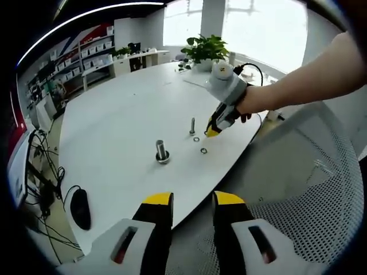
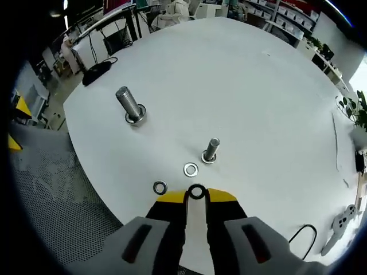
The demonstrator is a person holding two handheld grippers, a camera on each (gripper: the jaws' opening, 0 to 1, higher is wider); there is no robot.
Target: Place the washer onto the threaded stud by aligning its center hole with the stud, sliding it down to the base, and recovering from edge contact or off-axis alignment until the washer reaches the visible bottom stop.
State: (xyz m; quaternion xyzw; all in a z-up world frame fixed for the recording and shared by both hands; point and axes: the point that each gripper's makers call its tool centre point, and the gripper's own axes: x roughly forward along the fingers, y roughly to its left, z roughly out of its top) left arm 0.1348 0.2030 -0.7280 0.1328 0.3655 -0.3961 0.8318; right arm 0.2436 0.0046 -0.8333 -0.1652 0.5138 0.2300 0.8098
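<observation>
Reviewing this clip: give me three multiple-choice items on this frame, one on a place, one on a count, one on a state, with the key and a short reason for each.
1. Where does the loose washer nearest the small stud lie?
A. On the white table, beside the stud's base
B. Threaded on the stud
C. On the large stud

2. How many upright threaded studs stand on the table?
A. One
B. Two
C. Four

3. What is the right gripper doing?
A. Open wide above the table
B. Carrying a stud
C. Holding a washer at its yellow tips

Key: 1 A, the ring lies flat on the table next to the stud. 2 B, one thick and one thin stud show in both views. 3 C, a ring sits between the tips in the right gripper view, with another washer lying apart.
</observation>
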